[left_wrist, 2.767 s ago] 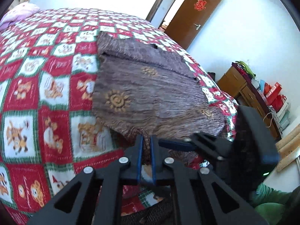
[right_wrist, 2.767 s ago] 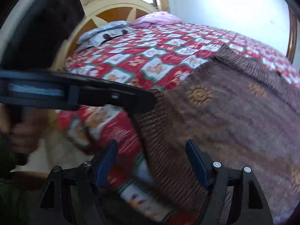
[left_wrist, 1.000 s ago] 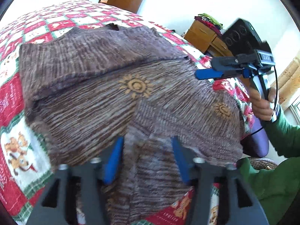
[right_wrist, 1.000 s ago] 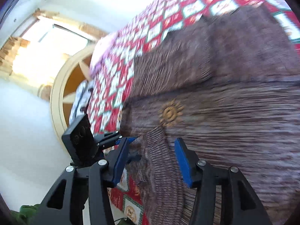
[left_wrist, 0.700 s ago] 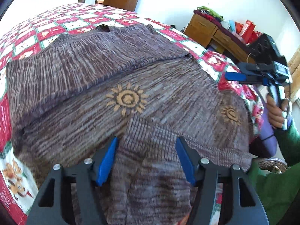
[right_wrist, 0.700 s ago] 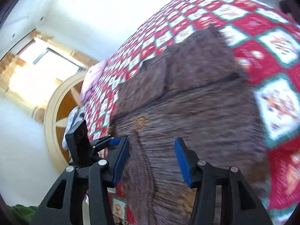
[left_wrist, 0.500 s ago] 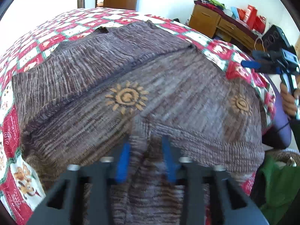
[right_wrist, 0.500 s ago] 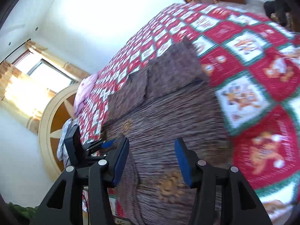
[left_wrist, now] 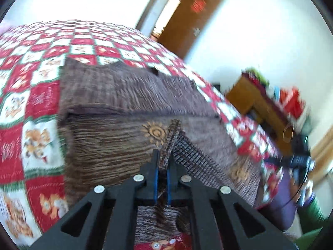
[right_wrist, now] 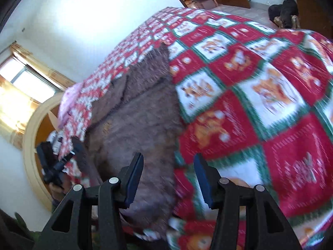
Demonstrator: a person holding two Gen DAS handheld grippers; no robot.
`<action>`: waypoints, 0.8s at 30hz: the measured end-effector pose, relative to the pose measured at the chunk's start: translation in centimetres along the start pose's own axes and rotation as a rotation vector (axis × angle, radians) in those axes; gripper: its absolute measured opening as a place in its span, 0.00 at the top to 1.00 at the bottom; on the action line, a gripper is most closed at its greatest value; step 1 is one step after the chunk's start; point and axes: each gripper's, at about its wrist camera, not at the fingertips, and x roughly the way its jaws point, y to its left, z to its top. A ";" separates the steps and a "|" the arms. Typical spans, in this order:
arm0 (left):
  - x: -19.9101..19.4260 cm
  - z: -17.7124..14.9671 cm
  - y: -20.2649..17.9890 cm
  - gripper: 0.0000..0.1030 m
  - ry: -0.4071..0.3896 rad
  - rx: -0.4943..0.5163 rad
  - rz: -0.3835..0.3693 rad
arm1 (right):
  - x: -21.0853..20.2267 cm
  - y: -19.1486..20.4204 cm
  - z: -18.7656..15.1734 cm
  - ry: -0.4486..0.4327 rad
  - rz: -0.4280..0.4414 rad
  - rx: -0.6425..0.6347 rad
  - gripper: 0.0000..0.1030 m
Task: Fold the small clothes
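This is a bedroom in a home; a large bed fills most of both views, covered by a red, white and green patchwork quilt printed with small animal figures; a pink pillow lies at its far end, against a curved cream-and-wood headboard; a window with yellow curtains lets in bright daylight; the walls are plain white; a brown wooden door with a red ornament stands open; a wooden dresser by the wall is piled with clothes and red bags; a brown knitted garment lies spread on the quilt.
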 end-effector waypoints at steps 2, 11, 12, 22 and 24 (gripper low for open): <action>-0.5 0.1 0.2 0.94 -0.028 -0.028 -0.011 | 0.0 -0.4 -0.6 0.020 -0.012 -0.002 0.50; -1.6 -0.2 -0.2 0.94 -0.076 -0.024 -0.017 | 0.3 0.4 -4.4 0.094 -0.033 -0.071 0.49; -1.5 -0.2 -0.3 0.94 -0.078 -0.030 -0.018 | 0.2 0.6 -4.6 0.091 -0.035 -0.078 0.49; -2.6 -0.8 -1.0 0.94 -0.101 -0.025 -0.007 | 1.5 2.2 -6.9 0.206 0.079 -0.120 0.49; -2.6 -0.9 -1.1 0.94 -0.099 -0.016 0.000 | 2.2 3.0 -7.1 0.216 0.040 -0.170 0.51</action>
